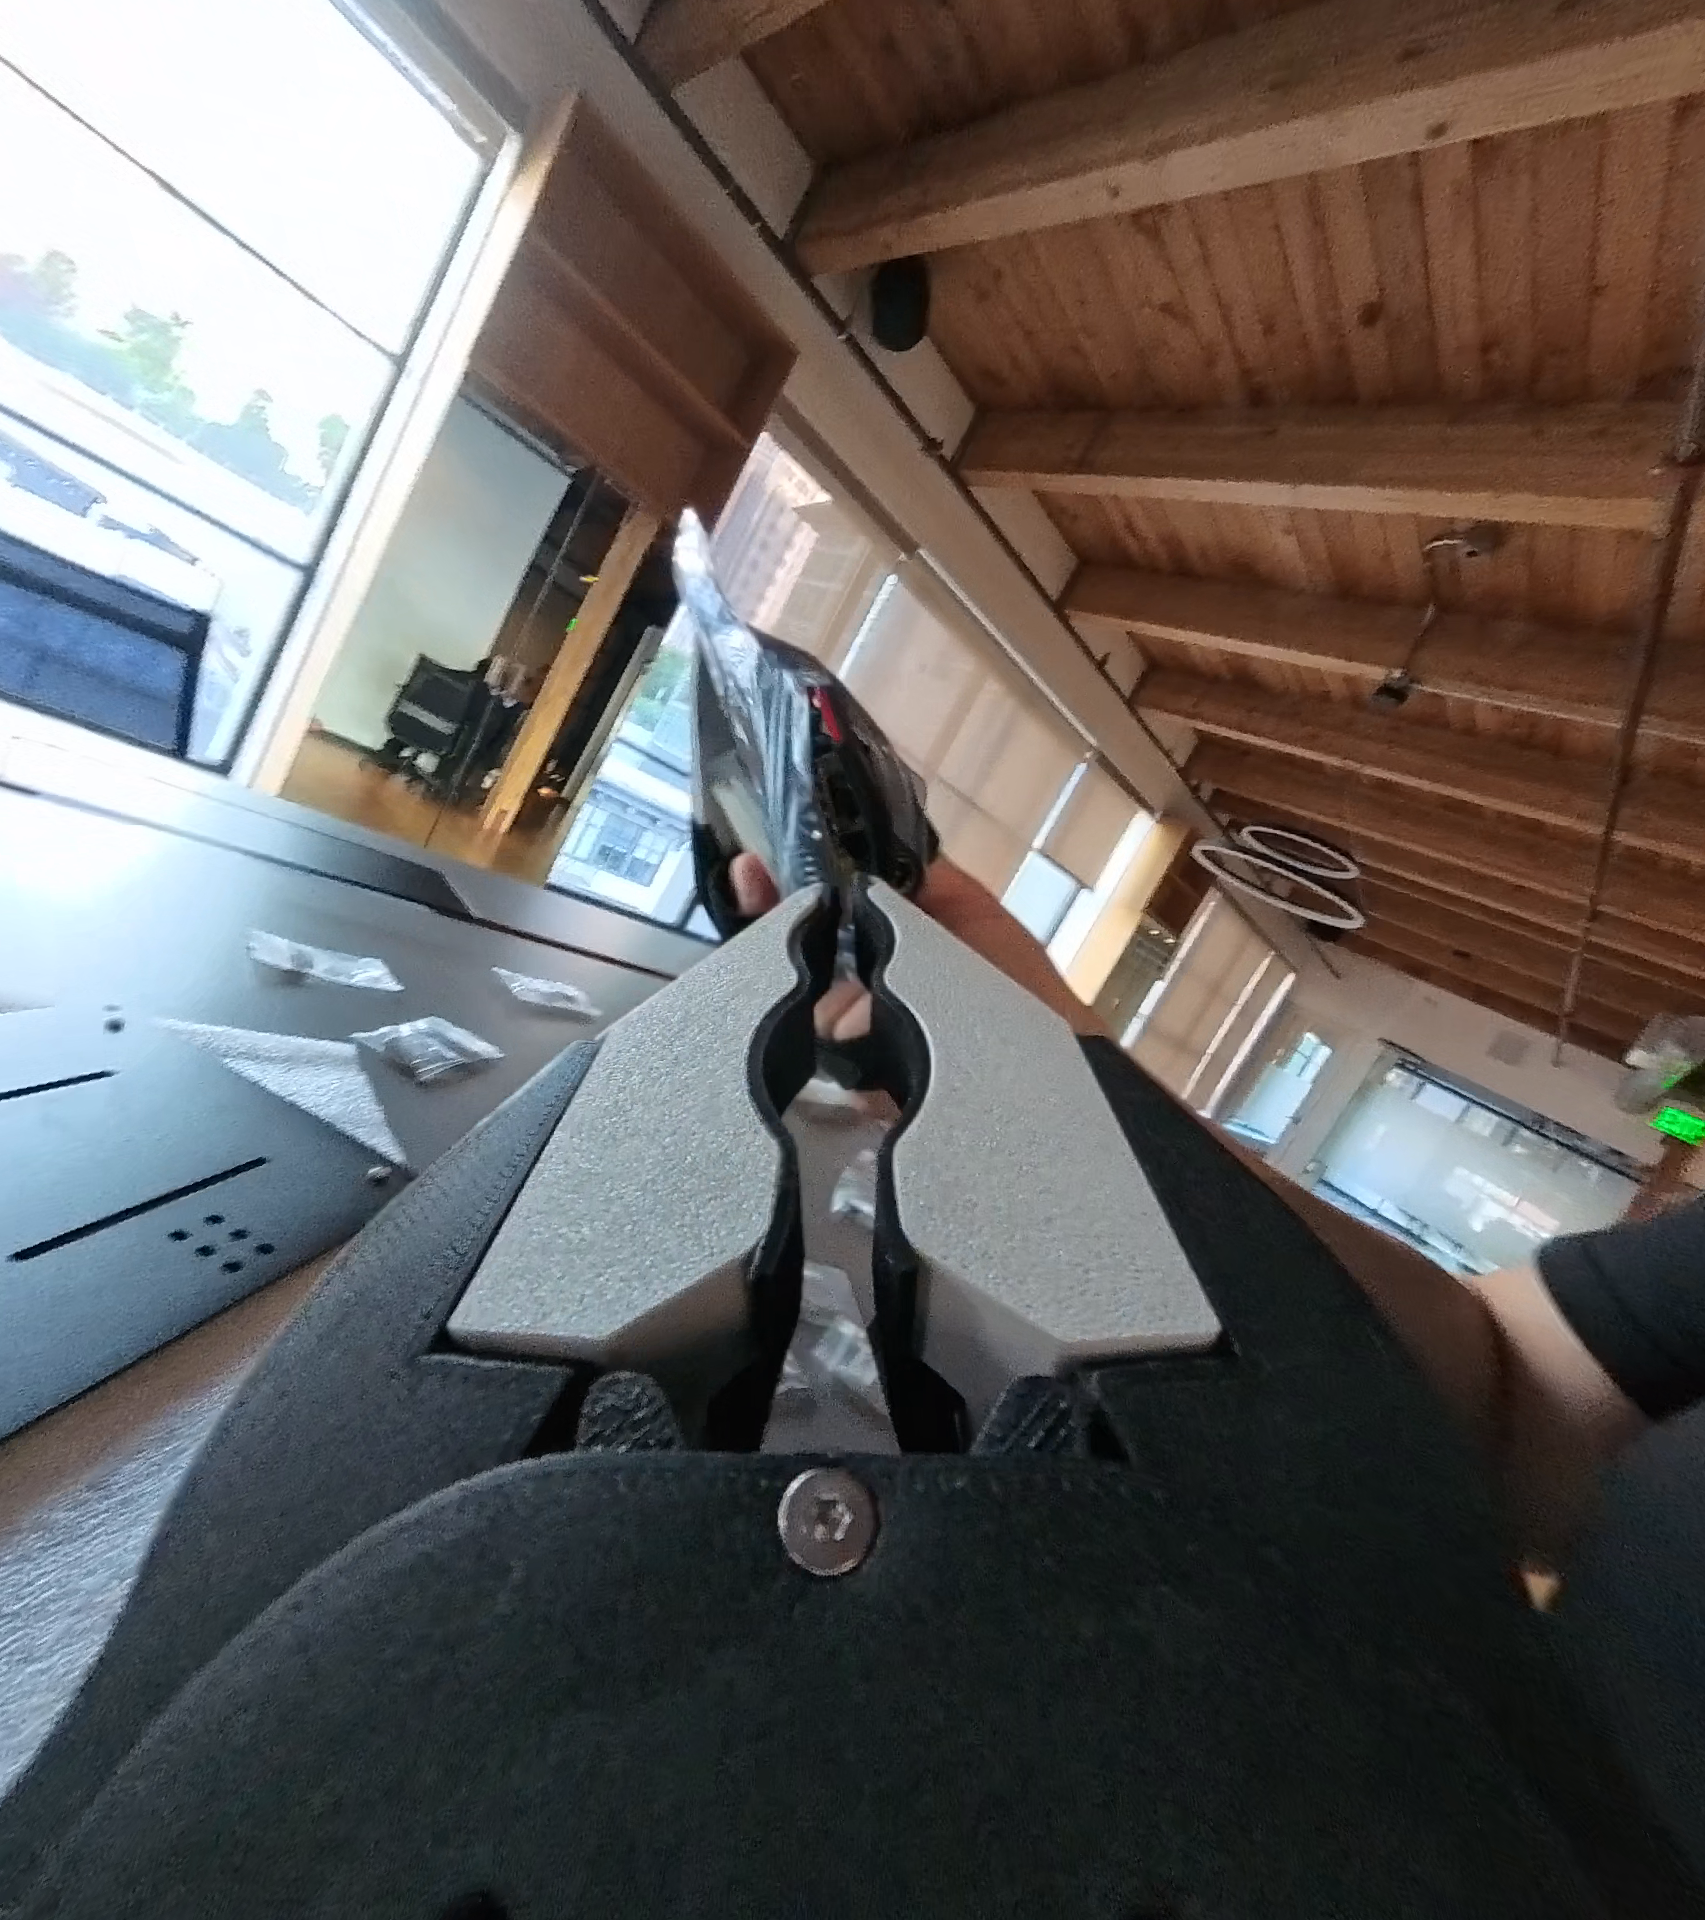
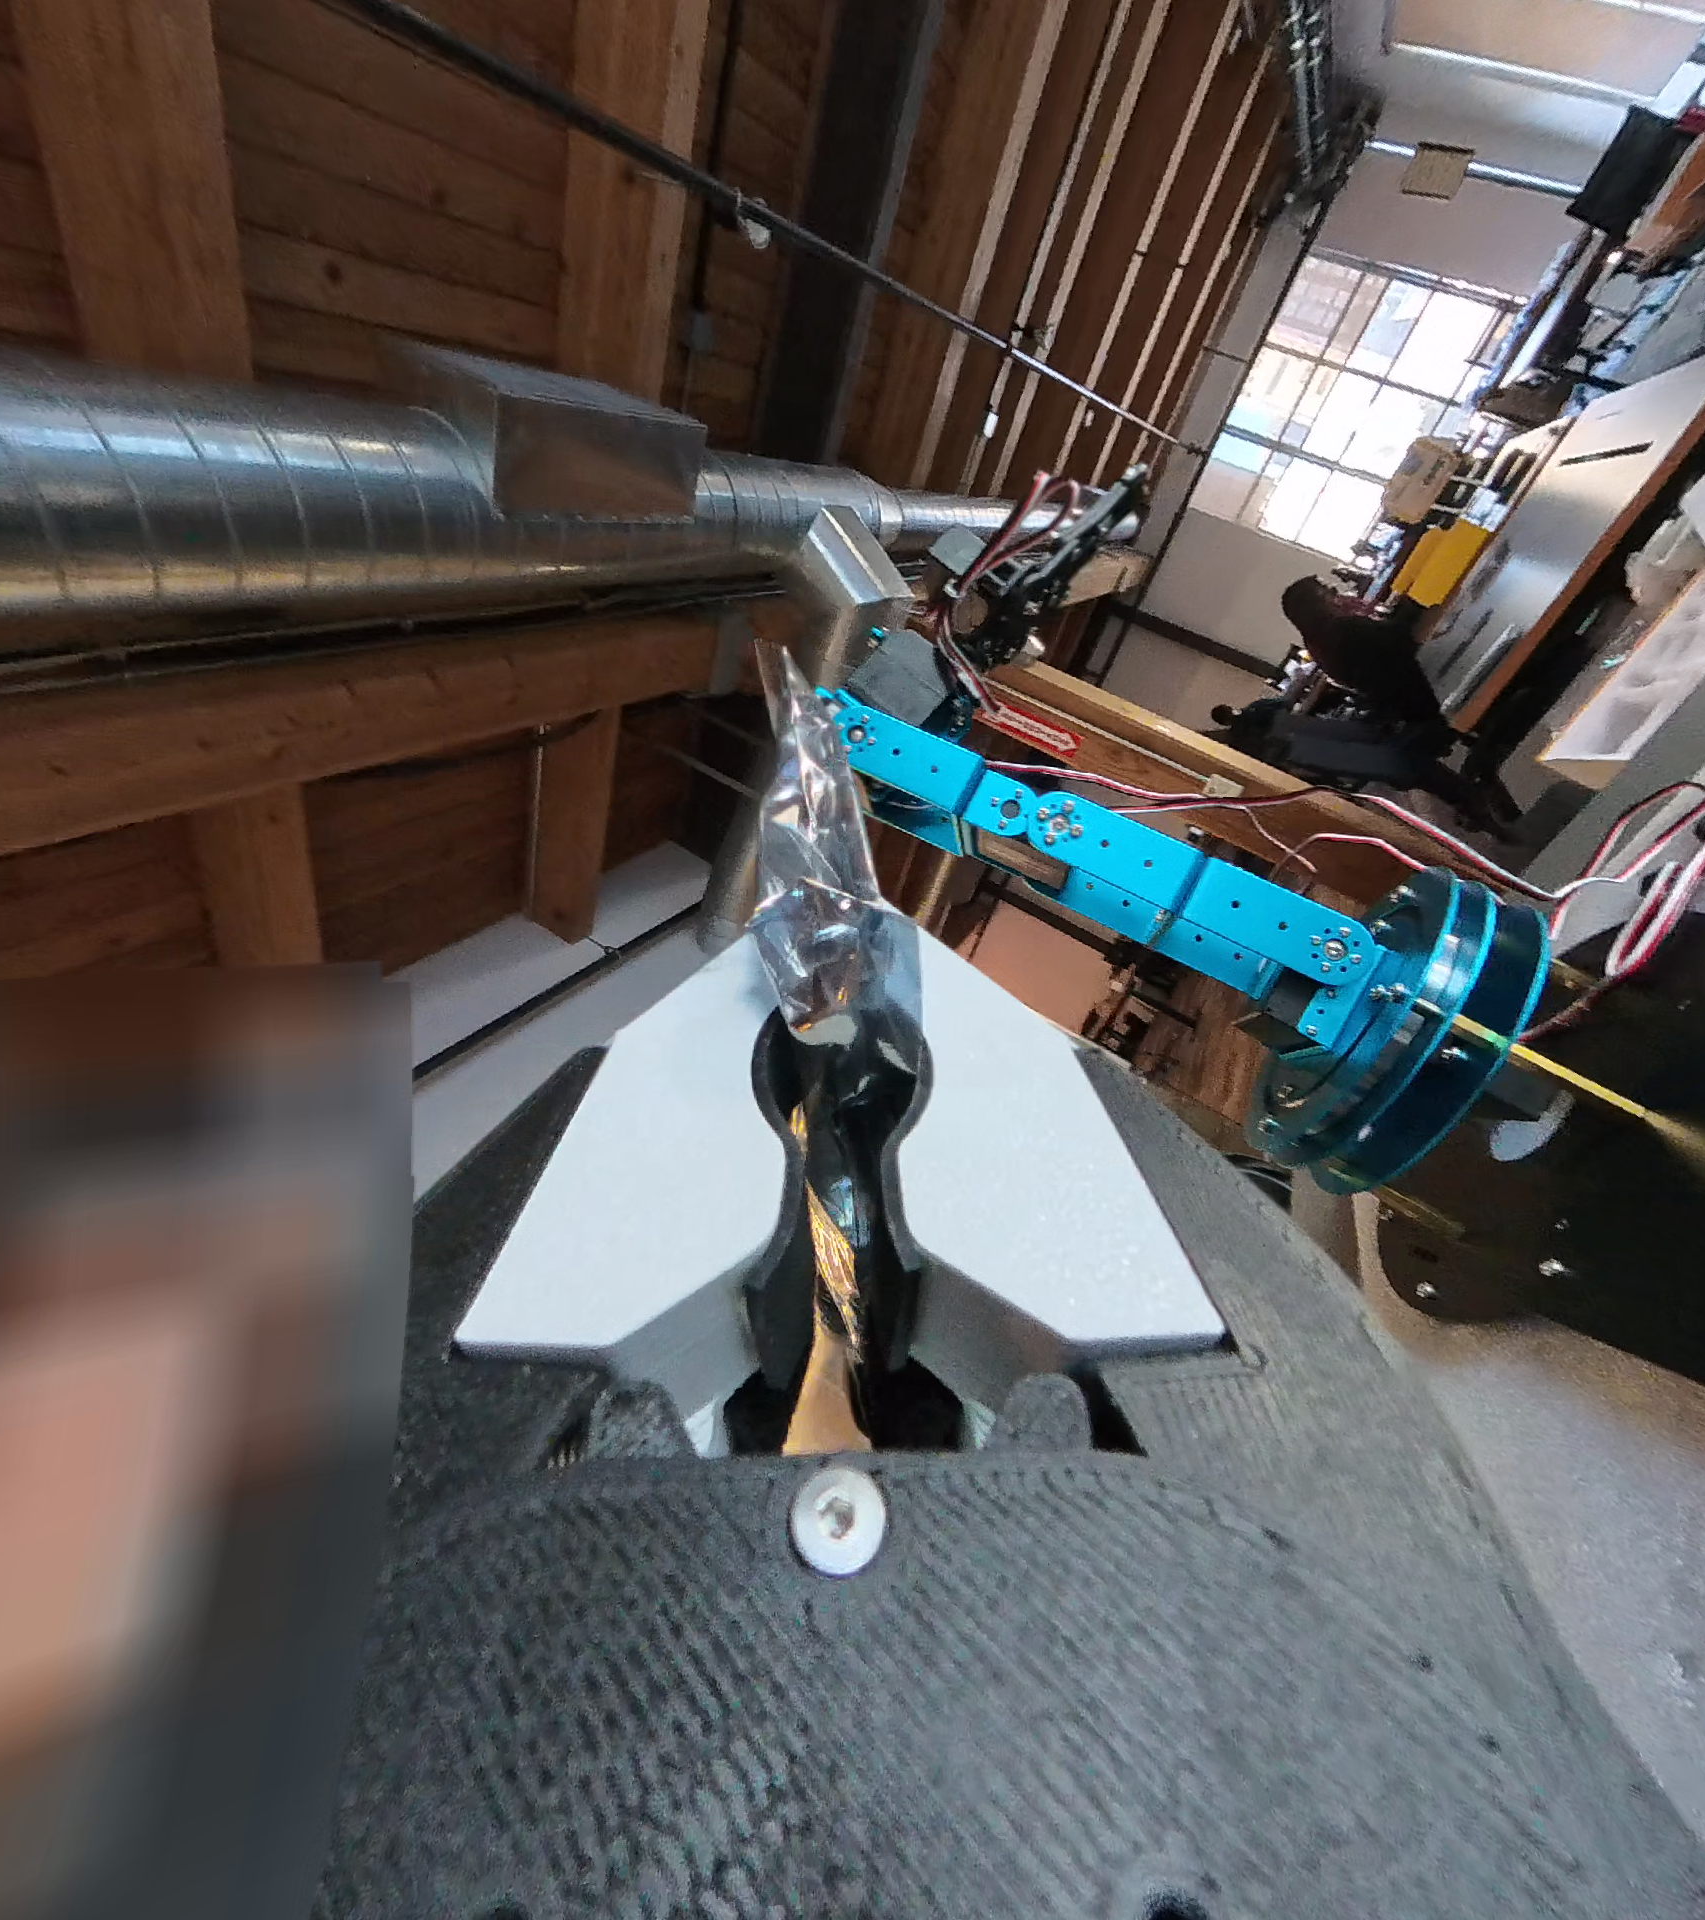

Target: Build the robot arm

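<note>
Pinching one crinkled clear plastic bag [image 2: 812, 894]: both tools.

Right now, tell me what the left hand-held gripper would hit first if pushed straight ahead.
The left hand-held gripper is shut on a plastic bag; just beyond it is the other gripper, probably first in line, though depth is unclear.

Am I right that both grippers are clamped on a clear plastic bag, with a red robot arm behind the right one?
Nearly. The robot arm is blue, not red, as the right wrist view shows. The rest holds: the left gripper and right gripper are each shut on a clear plastic bag.
</note>
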Available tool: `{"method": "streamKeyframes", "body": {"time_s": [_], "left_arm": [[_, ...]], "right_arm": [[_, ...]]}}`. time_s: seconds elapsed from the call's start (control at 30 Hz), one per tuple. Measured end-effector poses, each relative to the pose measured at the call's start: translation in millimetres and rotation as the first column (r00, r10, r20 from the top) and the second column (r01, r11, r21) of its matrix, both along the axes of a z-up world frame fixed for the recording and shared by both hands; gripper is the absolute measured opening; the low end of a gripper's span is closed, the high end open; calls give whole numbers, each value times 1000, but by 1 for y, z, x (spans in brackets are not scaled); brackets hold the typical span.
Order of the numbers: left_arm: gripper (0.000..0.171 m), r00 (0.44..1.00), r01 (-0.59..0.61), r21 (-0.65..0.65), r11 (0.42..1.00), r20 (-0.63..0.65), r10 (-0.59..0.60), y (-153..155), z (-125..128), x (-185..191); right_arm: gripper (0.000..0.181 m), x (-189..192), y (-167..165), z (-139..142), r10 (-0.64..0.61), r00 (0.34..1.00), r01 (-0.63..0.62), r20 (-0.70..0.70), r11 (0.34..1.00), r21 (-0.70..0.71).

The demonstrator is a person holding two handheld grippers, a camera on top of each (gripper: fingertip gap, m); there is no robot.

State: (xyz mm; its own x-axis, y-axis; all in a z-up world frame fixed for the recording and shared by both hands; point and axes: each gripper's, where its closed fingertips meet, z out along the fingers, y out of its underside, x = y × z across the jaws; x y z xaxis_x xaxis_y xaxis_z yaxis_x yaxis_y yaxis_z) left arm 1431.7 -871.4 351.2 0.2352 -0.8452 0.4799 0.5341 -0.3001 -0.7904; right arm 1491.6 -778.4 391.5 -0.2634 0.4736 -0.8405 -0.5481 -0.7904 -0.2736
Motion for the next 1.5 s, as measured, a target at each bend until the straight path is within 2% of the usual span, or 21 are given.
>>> {"method": "streamKeyframes", "body": {"time_s": [0.03,0.17,0.3,0.37,0.5,0.7,0.87,0.97,1.13,1.33,1.5], "left_arm": [[5,1000,-12,-6,1000,-7,12,4,-2,-1],[5,999,-36,-3,999,28,37,10,0,-13],[13,997,-43,-61,997,-62,39,21,-14,-9],[6,997,-20,-60,998,-70,16,21,-17,-4],[4,997,-50,-84,995,-62,45,26,-21,-5],[4,1000,6,-106,994,2,-6,22,-17,-5],[7,997,-71,-108,992,-30,68,26,-16,-9],[10,998,-57,-113,992,-14,55,23,-12,-10],[18,998,-65,-85,994,-31,62,16,-11,-6],[20,995,-90,-53,995,-44,87,11,-2,-7],[22,999,-37,-84,996,13,38,7,6,-7]], "right_arm": [[0,-1,1,-2,-7,1000,6,28,1000,11],[0,-1,3,-4,-46,991,38,124,997,68],[0,-5,4,-10,-52,986,39,157,995,87],[0,-5,8,-16,-66,985,53,162,995,83],[0,-2,10,-22,-87,988,76,130,993,88],[0,-7,2,-18,-52,996,44,77,994,103],[0,-11,0,-17,-35,999,35,-3,997,68],[0,-12,-2,-15,-29,999,31,-32,997,77],[0,-14,-13,0,-10,997,22,-76,986,167],[0,-13,-21,7,31,986,3,-163,979,204],[0,-12,-14,-2,29,975,-9,-221,996,91]]}}
